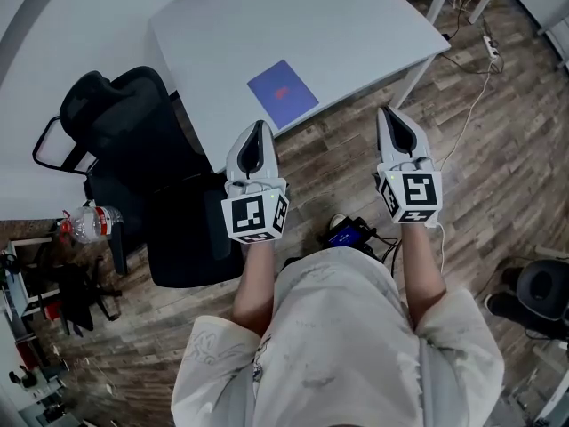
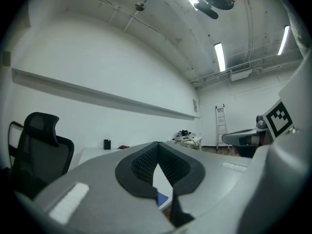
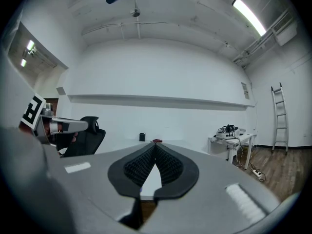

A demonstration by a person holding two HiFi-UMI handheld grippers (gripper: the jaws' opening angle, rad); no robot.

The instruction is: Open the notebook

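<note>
table: smooth, matt white
floor: grainy wood planks
notebook: matt blue cover
chair: black cloth

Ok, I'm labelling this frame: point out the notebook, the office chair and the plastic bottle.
notebook (image 1: 282, 92): head view, middle of its blue cover.
office chair (image 1: 129, 121): head view, on its black backrest.
plastic bottle (image 1: 92, 224): head view, on its clear body.

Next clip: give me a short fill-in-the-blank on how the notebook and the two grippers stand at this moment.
1. The notebook on the white table is ____, with no pages showing.
2. The left gripper and the right gripper both have their jaws ____, with nothing between them.
3. Left of the table in the head view stands a black office ____.
Missing words: closed; shut; chair.
</note>
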